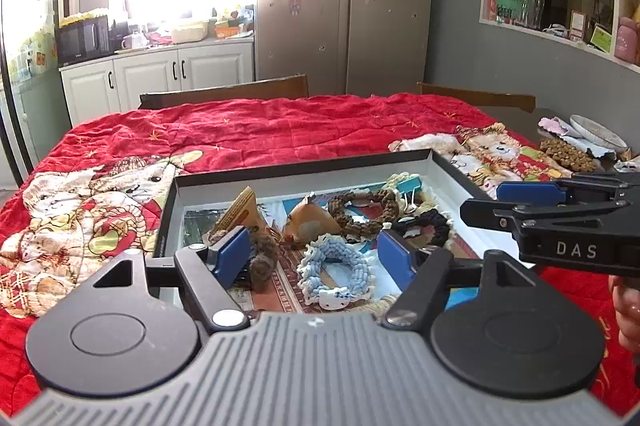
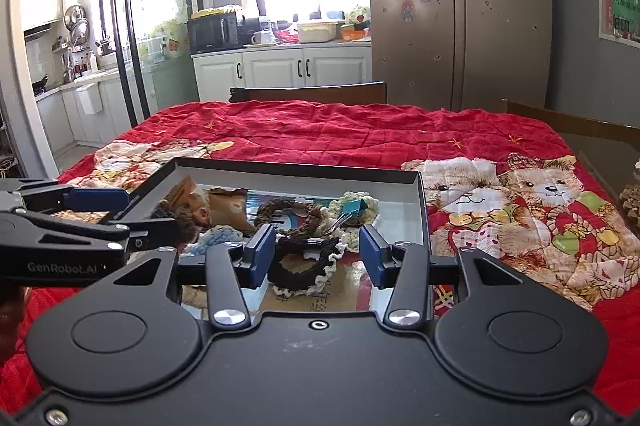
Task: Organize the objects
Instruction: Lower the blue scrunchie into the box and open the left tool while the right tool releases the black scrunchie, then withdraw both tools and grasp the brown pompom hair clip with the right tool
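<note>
A shallow black-rimmed box point(image 1: 304, 168) point(image 2: 296, 166) lies on the red quilt and holds several small things. In it are a light blue crocheted ring point(image 1: 336, 266), a brown braided ring point(image 1: 364, 212) point(image 2: 296, 212), a black ring with cream trim point(image 2: 304, 266), a teal binder clip point(image 1: 410, 186) point(image 2: 354, 208) and orange paper packets point(image 1: 308, 220). My left gripper point(image 1: 316, 258) is open, its pads either side of the blue ring above the box. My right gripper point(image 2: 316, 258) is open over the black ring. Each gripper shows at the edge of the other's view.
The red bear-print quilt point(image 1: 260, 130) covers the table. A cluster of brown pieces point(image 1: 566, 152) and a plate point(image 1: 598, 130) sit at the far right edge. Wooden chair backs point(image 2: 312, 92) stand behind the table.
</note>
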